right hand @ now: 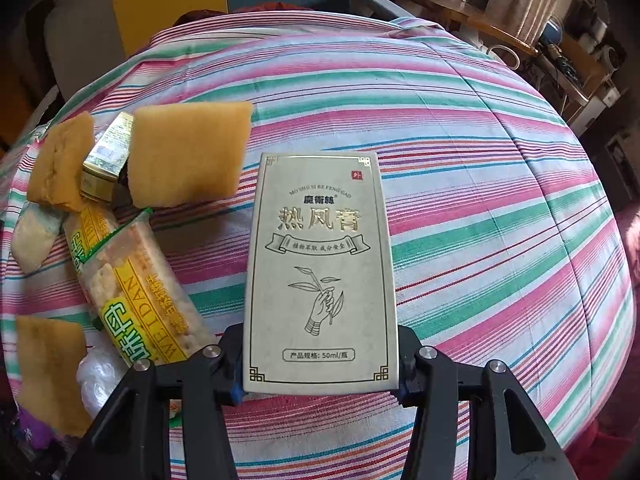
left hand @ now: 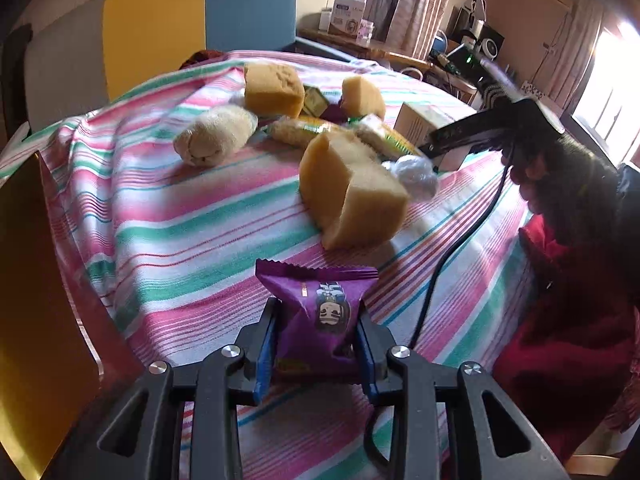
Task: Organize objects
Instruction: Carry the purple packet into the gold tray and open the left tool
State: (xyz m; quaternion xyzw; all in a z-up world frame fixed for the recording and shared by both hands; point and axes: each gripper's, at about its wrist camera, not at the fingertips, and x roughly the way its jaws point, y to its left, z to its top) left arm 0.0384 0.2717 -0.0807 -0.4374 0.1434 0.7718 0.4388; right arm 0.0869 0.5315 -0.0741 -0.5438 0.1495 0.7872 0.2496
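Note:
My left gripper (left hand: 318, 334) is shut on a purple snack packet (left hand: 320, 312), held above the striped cloth (left hand: 168, 216). My right gripper (right hand: 320, 364) is shut on a pale green carton with gold lettering (right hand: 320, 272); the carton also shows in the left wrist view (left hand: 416, 122), with the right gripper's black frame (left hand: 480, 128) beside it. Yellow sponge blocks (left hand: 348, 192) (left hand: 272, 88) (left hand: 362, 96), a beige plush piece (left hand: 214, 134), cracker packets (right hand: 136, 280) and a small green box (right hand: 108, 156) lie in a cluster on the cloth.
A crumpled clear plastic wad (left hand: 414, 174) lies by the near sponge. A yellow board (left hand: 32, 320) stands at the left edge. A yellow and blue chair back (left hand: 200, 20) is behind the table. A cable (left hand: 452, 248) hangs from the right gripper. Shelves with clutter stand at the far right.

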